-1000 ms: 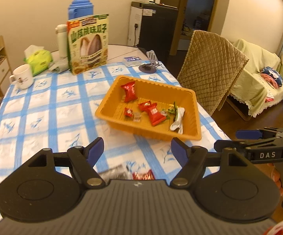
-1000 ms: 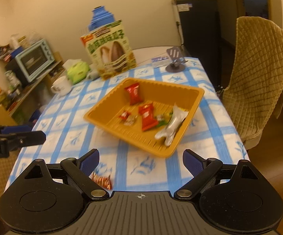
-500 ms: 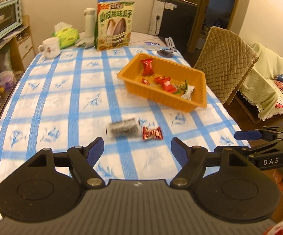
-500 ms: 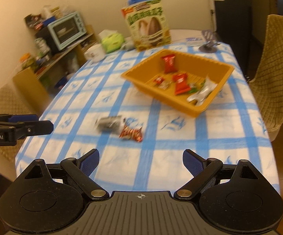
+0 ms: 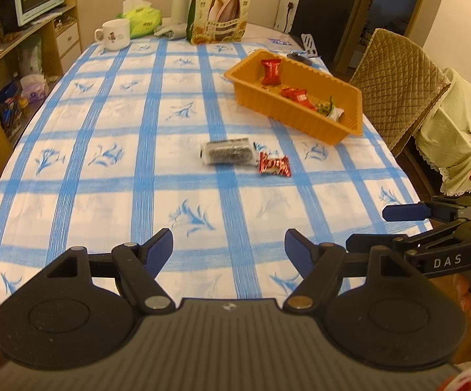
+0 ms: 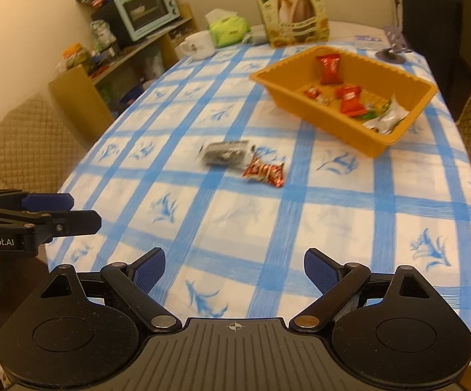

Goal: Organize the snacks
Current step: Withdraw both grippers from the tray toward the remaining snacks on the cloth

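We count two loose snacks on the table [image 5: 72, 195]: one dark packet [image 5: 228, 151] and one red candy [image 5: 274, 165], touching. Both lie well ahead of our left hand-held gripper [image 5: 229, 251] and right hand-held gripper [image 6: 234, 268], each wide open and empty. One orange tray [image 5: 313, 127] sits beyond.

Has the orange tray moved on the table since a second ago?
No. The orange tray sits on the same tablecloth squares near the phone stand; only the cameras pulled back.
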Demonstrator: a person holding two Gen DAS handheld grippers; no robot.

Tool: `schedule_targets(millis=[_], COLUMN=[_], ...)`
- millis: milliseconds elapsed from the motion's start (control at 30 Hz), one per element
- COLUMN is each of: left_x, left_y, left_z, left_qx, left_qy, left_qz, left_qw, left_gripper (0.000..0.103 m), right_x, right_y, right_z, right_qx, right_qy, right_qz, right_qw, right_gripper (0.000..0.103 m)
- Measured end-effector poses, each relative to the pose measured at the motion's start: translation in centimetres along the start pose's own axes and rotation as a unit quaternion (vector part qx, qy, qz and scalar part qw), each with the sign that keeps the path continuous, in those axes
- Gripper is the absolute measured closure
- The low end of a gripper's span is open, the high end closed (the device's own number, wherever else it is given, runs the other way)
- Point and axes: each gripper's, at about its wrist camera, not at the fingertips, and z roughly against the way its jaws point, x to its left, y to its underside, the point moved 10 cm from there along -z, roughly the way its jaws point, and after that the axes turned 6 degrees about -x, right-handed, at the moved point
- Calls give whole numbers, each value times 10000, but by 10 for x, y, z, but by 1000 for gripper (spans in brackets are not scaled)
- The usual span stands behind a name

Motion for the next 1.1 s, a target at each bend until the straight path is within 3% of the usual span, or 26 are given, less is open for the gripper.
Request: schedule_targets(millis=[533,1100], left_x=[15,40], left_y=[18,6], left_z=[-11,-33], left_qx=[238,280], left_qy=[-36,10], left_qz=[98,-82], left_qw=[9997,9996], left_gripper=[29,29], right_x=[26,31], right_y=[13,12], right_z=[-33,-74], right_qx=[325,577], right_qy=[-97,97], right_qz=[211,222], right_qw=[9992,9980], right_gripper=[11,11])
